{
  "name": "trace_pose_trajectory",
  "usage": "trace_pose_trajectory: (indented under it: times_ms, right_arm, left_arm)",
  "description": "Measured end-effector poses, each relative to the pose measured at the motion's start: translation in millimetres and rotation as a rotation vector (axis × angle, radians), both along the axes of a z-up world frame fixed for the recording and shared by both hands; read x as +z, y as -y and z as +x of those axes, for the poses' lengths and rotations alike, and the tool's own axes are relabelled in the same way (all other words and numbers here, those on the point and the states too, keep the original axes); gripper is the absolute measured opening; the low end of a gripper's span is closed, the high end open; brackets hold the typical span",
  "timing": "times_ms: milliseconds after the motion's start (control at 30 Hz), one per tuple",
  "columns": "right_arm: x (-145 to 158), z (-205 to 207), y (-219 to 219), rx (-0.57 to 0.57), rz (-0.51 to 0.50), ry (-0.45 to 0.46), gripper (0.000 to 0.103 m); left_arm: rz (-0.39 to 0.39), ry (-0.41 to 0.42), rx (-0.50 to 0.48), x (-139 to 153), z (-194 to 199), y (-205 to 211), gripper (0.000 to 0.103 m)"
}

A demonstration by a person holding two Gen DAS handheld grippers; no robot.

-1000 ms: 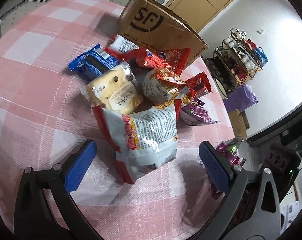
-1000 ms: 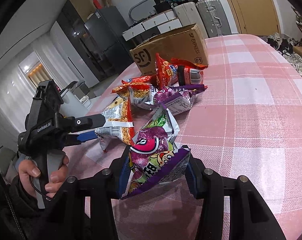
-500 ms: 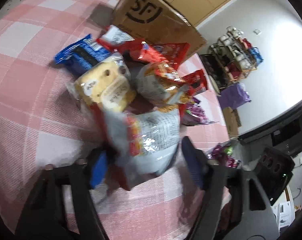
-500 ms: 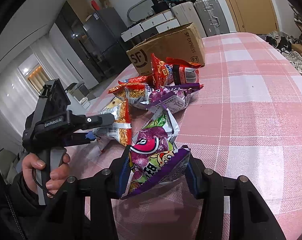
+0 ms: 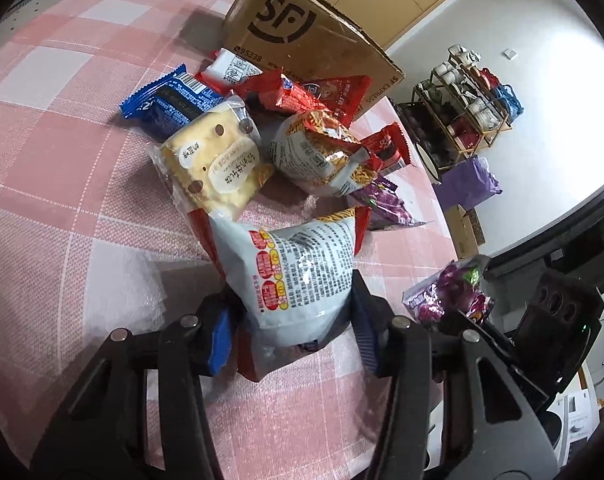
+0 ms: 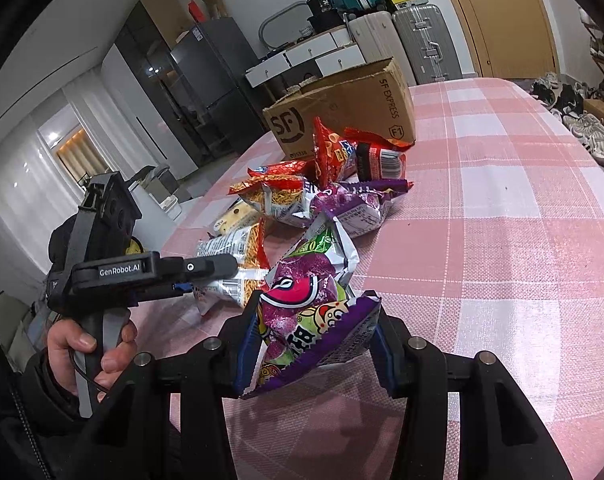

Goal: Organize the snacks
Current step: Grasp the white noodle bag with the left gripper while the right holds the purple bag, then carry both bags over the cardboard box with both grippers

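Pink checked tablecloth (image 6: 502,240) bare rightward, left hand-held gripper (image 5: 290,332) closing on white packet (image 5: 298,272), right hand-held gripper (image 6: 314,354) clamping purple packet (image 6: 302,320)

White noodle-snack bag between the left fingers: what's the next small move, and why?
Probably finish the squeeze, then lift. The left gripper is closing around the white snack bag, whose lower end sits between its fingers while the bag lies on the checked tablecloth. The right gripper already holds the purple bag.
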State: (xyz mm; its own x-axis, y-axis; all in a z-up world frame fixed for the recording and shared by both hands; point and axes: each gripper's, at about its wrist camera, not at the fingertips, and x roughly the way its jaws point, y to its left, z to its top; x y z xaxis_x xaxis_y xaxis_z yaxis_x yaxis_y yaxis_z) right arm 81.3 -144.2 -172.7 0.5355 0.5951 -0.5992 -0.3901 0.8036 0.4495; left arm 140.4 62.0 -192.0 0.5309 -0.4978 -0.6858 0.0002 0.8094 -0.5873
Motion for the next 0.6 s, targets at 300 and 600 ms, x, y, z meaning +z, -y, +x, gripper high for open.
trace_pose_trajectory:
  times_ms: [300, 600]
  right_arm:
    - [9.7, -4.2, -2.9, 0.000, -0.015, 0.027, 0.048]
    - [19.6, -9.2, -4.8, -0.004, -0.021, 0.049, 0.048]
  left_arm:
    - [0.058, 0.069, -0.019, 27.7, -30.7, 8.3, 0.047]
    - [0.150, 0.160, -0.033, 60.7, -61.8, 2.1, 0.047]
